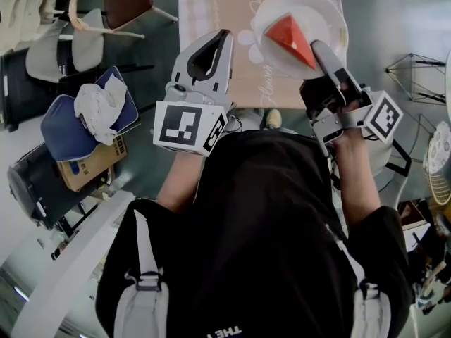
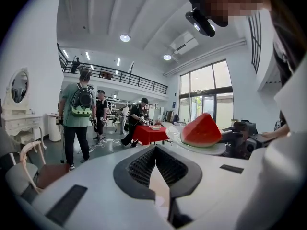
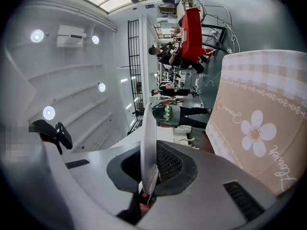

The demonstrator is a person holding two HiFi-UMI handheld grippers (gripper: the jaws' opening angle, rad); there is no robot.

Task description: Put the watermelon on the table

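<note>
Nearest the body, the left gripper (image 1: 224, 35) has its jaws together with nothing between them, and it hangs over the table's (image 1: 236, 83) near edge, left of the load. Beside it, the right gripper (image 1: 318, 49) is clamped on the near rim of a white plate (image 1: 320, 5). In its own view the rim runs edge-on between the pads.

The watermelon (image 1: 290, 39), a red wedge, lies loose on that plate. The plate sits over the right side of the table, just in from the near edge. It appears to be in the air, with the flowered cloth (image 3: 259, 128) apart from it.

The step in hand looks like setting the plate down. Since it is held by one rim only, its far side will want to sag, so the wrist should stay flat to stop the wedge sliding off.

- Carry the plate a little further in from the right edge before lowering it.
- Lower it until the whole base rests on the cloth, and only then part the jaws.
- Draw the gripper straight back along the plate's plane, so the rim is not nudged or lifted.
- Keep the left gripper to its side, clear of the plate.
</note>
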